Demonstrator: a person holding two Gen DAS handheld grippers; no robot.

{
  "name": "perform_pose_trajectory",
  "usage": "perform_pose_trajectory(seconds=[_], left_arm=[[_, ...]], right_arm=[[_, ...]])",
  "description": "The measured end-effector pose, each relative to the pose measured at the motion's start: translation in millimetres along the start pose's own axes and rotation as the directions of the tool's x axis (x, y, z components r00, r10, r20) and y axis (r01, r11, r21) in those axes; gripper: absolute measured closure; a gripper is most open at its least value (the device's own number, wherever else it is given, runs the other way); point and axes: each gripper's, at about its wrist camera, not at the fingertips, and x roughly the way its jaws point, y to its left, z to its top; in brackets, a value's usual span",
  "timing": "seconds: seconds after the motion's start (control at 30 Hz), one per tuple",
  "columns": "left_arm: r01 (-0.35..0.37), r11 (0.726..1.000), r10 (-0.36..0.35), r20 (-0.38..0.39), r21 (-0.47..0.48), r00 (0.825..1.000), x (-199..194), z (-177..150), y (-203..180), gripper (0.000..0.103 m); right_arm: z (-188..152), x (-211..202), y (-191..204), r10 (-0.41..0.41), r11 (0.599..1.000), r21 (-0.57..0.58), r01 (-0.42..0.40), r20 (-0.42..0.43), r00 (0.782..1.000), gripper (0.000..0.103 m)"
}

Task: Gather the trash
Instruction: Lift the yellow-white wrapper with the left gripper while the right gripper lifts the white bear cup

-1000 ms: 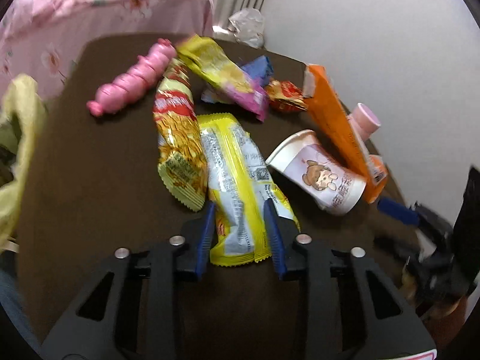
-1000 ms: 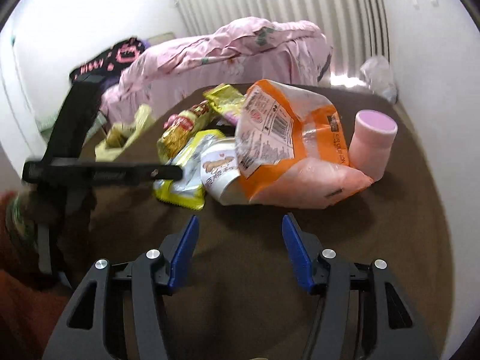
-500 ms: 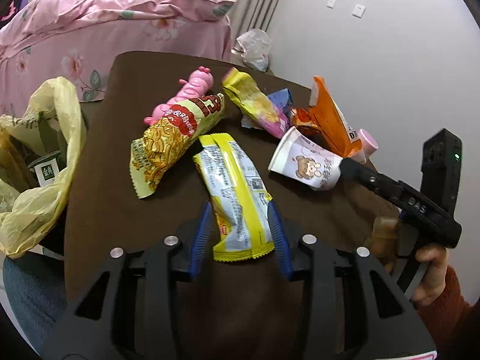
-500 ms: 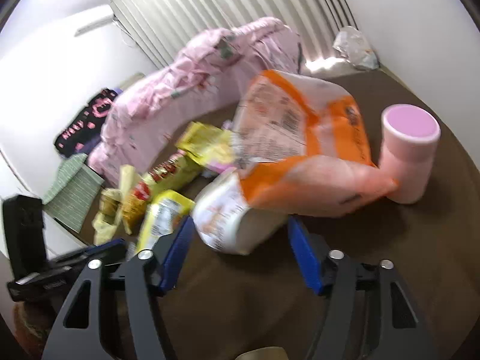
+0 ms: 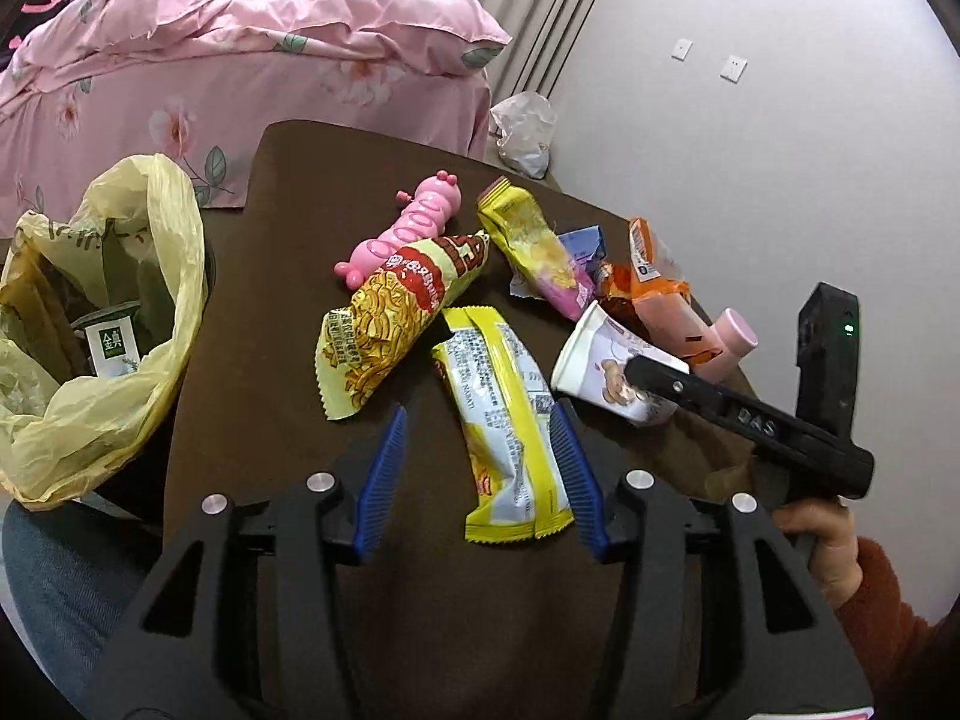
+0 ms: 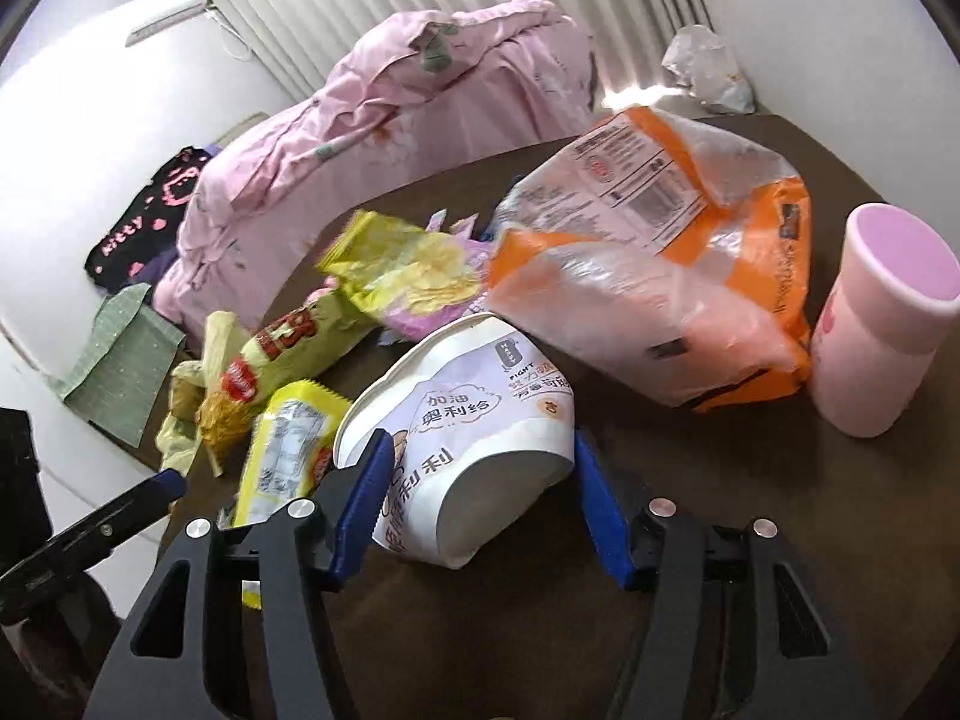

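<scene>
Trash lies on a brown table (image 5: pixel 258 360). My left gripper (image 5: pixel 480 480) is open, its jaws either side of a long yellow wrapper (image 5: pixel 504 420) lying flat. My right gripper (image 6: pixel 480 498) is open around a white paper cup (image 6: pixel 474 438) lying on its side, the cup between the fingers; it also shows in the left wrist view (image 5: pixel 600 366). Nearby lie a red-yellow noodle snack bag (image 5: pixel 396 324), a yellow-pink packet (image 5: pixel 534 246), an orange bag (image 6: pixel 660 276) and a pink cup (image 6: pixel 882 324). A yellow trash bag (image 5: pixel 102 348) hangs open at the table's left.
A pink caterpillar toy (image 5: pixel 408 222) lies at the back of the table. A bed with pink bedding (image 5: pixel 240 72) stands behind. A crumpled white bag (image 5: pixel 522 132) sits on the floor by the wall. The person's knee (image 5: pixel 54 588) is at lower left.
My left gripper has pulled back and up, bringing the trash bag into view, and its jaws have widened. My right gripper has moved forward and now straddles the white cup.
</scene>
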Motion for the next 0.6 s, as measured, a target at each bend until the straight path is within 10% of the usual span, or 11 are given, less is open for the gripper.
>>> perform_pose_trajectory(seconds=[0.53,0.6], left_arm=[[-0.121,0.993,0.12,-0.091,-0.007,0.989,35,-17,-35,0.051],[-0.107,0.994,0.109,-0.091,0.022,0.99,36,-16,-39,0.074]], right_arm=[[-36,-98,-13,-0.069,0.988,-0.126,0.085,0.13,0.989,0.072],[-37,-100,-14,-0.062,0.988,-0.135,0.08,0.133,0.989,0.073]])
